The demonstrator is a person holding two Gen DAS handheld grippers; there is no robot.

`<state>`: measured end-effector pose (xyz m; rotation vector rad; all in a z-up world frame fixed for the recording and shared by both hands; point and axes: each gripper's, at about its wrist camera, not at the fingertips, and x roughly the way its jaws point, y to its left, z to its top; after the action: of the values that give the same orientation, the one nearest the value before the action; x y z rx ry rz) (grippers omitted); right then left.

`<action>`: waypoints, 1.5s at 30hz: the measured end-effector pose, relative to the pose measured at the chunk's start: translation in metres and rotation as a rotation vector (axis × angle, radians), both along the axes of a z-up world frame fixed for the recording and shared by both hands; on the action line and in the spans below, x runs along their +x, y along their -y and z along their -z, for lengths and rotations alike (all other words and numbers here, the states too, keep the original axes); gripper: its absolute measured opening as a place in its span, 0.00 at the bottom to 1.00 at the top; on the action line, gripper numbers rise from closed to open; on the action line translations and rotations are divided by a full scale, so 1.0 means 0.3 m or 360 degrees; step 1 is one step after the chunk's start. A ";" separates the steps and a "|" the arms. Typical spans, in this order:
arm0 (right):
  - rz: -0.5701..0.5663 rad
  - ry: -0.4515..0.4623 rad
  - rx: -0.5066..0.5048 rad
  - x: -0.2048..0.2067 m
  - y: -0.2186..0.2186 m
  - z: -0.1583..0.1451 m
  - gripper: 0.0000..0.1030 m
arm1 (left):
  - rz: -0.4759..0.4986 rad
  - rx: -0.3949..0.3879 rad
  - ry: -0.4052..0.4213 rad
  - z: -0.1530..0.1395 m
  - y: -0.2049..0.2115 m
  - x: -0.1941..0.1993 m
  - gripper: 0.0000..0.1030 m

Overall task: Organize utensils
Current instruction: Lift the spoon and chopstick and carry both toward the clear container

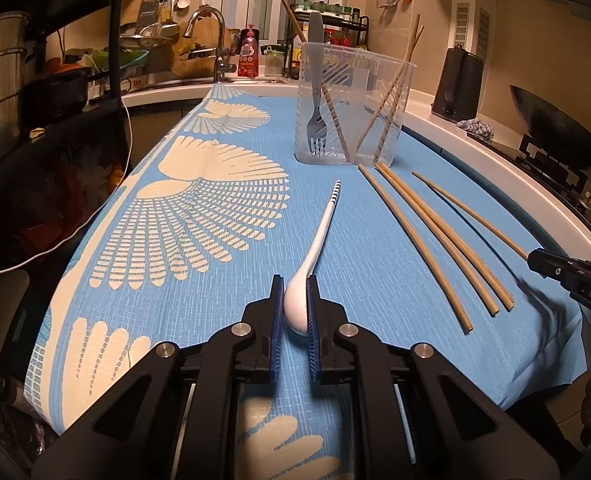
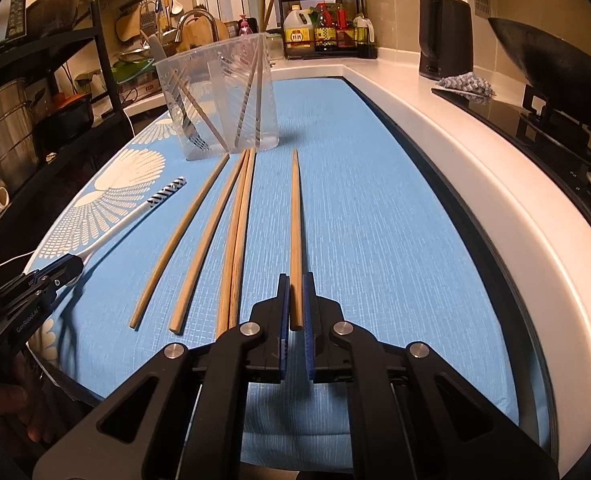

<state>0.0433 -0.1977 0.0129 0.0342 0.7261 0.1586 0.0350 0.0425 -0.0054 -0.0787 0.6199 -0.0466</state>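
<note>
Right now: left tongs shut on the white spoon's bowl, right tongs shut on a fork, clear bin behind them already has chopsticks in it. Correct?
One error: the right tongs are shut on a chopstick, not a fork, as the right wrist view shows. The fork stands in the clear bin. The rest holds: left tongs shut on the white spoon's bowl, chopsticks in the bin.

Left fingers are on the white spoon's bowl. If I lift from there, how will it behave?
The spoon looks glossy and rounded where the left gripper clamps it, so it may slip or pivot. Its long handle sticks far forward, so that end will likely droop. It looks stiff and possibly ceramic, so a drop might chip it.
</note>
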 end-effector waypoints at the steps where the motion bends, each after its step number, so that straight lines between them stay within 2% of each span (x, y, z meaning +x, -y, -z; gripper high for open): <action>1: -0.0002 0.0015 0.0001 -0.004 0.001 -0.012 0.06 | 0.0001 0.0002 0.0009 -0.007 0.000 -0.005 0.11; 17: -0.0007 0.0171 0.0026 -0.074 0.021 -0.154 0.06 | -0.0001 0.0007 0.0163 -0.147 -0.005 -0.066 0.11; 31: -0.0022 0.0374 0.0044 -0.115 0.024 -0.349 0.06 | -0.0002 0.0018 0.0305 -0.312 -0.021 -0.074 0.11; 45: -0.0080 0.0473 0.0021 -0.040 -0.022 -0.495 0.06 | 0.0031 0.0003 0.0343 -0.423 -0.033 -0.017 0.12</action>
<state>0.0313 -0.1912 0.1615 0.0046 0.4296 0.2113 0.0300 0.0526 0.1216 -0.0649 0.4052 -0.0722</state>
